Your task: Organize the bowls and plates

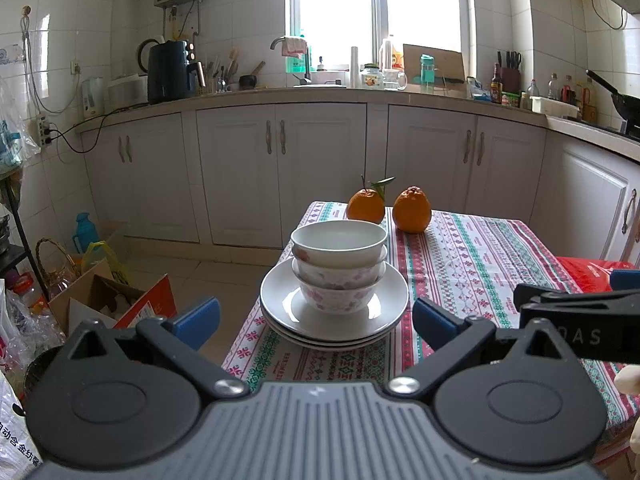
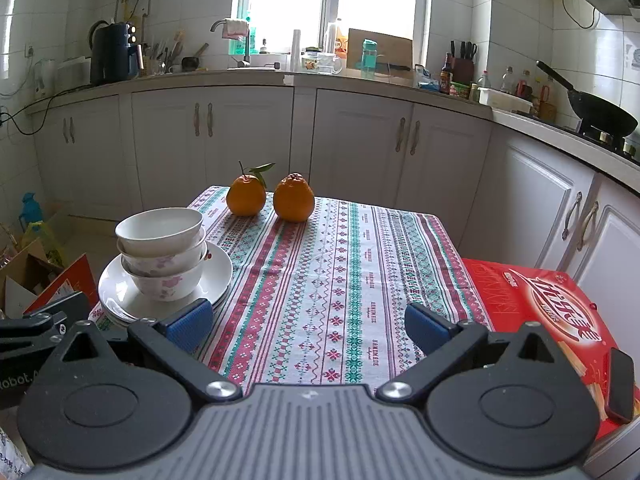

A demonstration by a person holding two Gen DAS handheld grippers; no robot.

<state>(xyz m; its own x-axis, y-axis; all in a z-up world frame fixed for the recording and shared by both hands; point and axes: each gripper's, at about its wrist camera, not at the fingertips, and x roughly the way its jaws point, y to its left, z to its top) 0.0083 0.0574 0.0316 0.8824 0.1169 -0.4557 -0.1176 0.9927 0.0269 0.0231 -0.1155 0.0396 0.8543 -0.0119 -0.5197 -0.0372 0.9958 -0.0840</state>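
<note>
Three nested bowls (image 1: 338, 266), the top one white and the lower two with pink flowers, stand on a stack of white plates (image 1: 280, 304) near the left edge of the patterned tablecloth (image 1: 472, 264). My left gripper (image 1: 316, 320) is open and empty, just in front of the stack. My right gripper (image 2: 308, 326) is open and empty over the cloth, to the right of the bowls (image 2: 162, 254) and plates (image 2: 218, 272). The right gripper's body also shows at the right of the left wrist view (image 1: 580, 316).
Two oranges (image 1: 366, 206) (image 1: 412, 210) sit at the table's far edge. A red box (image 2: 552, 312) with a dark phone (image 2: 620, 384) lies at the table's right. Cardboard boxes (image 1: 112, 300) and bags are on the floor at left. Cabinets and counter stand behind.
</note>
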